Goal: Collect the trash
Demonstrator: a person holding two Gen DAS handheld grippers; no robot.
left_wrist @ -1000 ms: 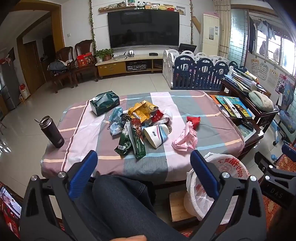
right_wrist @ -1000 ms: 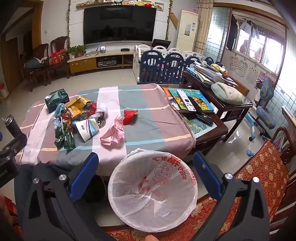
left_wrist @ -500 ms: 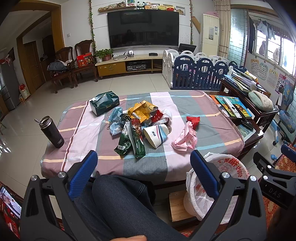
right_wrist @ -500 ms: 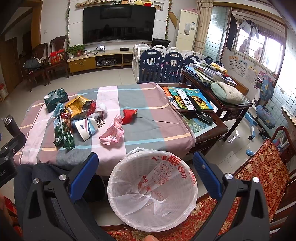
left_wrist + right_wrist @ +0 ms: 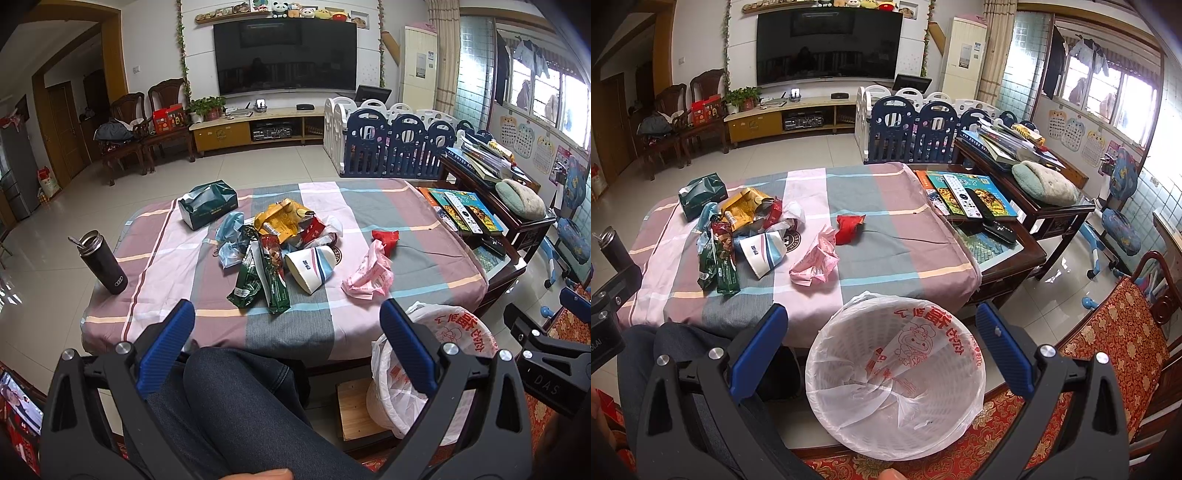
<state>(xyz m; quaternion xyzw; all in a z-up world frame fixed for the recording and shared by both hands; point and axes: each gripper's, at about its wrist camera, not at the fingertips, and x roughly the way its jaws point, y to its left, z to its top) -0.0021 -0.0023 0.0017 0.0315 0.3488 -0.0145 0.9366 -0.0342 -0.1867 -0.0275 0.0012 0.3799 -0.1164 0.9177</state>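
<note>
Both grippers stay back from the table's (image 5: 295,332) near edge. Our left gripper (image 5: 287,325) hangs over a denim knee (image 5: 240,398), jaws spread wide and holding nothing. At its 12 o'clock the wrappers (image 5: 273,243) lie heaped mid-cloth, with bare cloth between them and the near edge. Our right gripper (image 5: 882,325), likewise spread and holding nothing, frames the lined bin (image 5: 975,373) on the floor just beside the table; only the bag liner shows inside.

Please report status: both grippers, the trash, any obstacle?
Left gripper open, empty. Right gripper open above lined bin. Trash pile untouched on table. Nothing blocking.
</note>
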